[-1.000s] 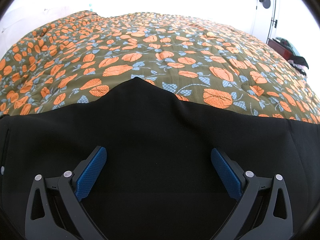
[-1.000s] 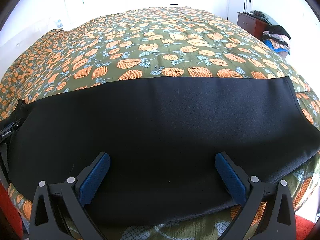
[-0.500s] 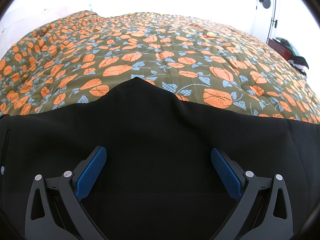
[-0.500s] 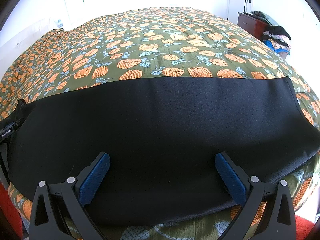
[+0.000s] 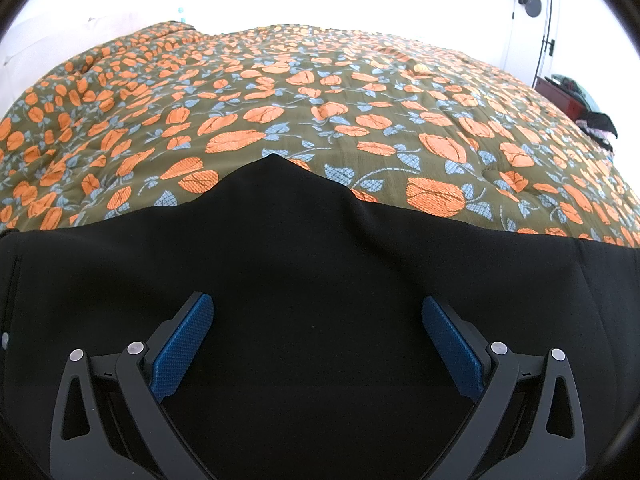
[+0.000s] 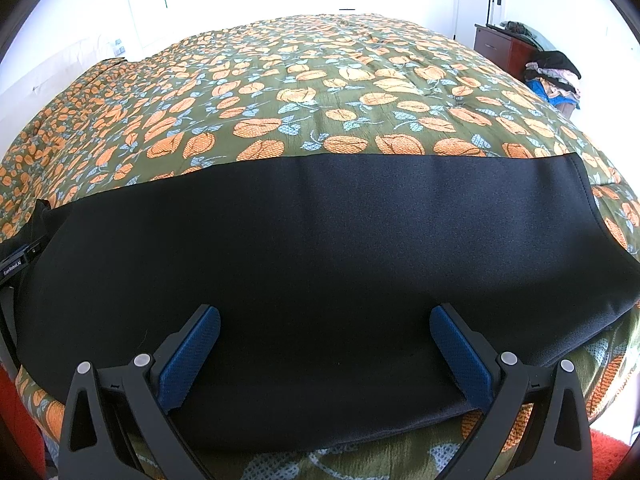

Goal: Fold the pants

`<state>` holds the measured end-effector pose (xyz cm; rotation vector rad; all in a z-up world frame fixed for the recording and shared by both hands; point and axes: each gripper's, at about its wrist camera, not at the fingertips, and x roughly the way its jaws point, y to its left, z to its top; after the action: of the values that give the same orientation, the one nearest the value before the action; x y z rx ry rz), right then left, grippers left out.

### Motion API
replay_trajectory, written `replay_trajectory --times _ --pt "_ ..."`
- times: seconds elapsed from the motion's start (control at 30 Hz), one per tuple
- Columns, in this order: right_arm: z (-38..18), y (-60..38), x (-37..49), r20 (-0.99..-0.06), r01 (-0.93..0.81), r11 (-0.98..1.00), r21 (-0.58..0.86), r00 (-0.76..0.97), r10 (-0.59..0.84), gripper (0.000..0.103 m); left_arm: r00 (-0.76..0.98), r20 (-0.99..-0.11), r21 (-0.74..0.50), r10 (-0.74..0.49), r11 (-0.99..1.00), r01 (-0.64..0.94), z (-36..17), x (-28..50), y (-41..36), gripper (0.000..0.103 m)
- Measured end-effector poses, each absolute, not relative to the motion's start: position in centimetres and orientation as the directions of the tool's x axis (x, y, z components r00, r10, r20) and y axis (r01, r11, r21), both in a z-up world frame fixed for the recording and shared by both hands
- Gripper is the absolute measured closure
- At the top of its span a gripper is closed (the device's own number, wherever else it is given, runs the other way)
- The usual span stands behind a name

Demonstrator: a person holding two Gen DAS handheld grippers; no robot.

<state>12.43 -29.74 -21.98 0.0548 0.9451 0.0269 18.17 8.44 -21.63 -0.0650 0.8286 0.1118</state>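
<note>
Both grippers, left point(image 5: 318, 322) and right point(image 6: 325, 332), hover wide open above black pants point(image 6: 320, 248) filling the lower frame, spread flat on the bed point(image 6: 320, 92) for folding.

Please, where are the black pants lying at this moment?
The black pants lie flat across the near edge of the floral bedspread, filling the lower half of both wrist views, beneath the open left gripper and open right gripper.

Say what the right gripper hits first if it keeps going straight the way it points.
Probably the black pants: the open right gripper points across them, low over the fabric. Beyond lies the floral bedspread. Height above the cloth is unclear.
</note>
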Motion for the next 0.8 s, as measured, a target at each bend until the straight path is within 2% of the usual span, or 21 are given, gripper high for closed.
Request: replay_trajectory --times 0.8 --pt "-21.97 -29.69 12.44 -0.808 0.003 0.998 0.058 0.587 0.045 0.000 0.670 -0.738 -0.014 0.074 0.992 -0.125 -21.62 18.18 8.44 0.000"
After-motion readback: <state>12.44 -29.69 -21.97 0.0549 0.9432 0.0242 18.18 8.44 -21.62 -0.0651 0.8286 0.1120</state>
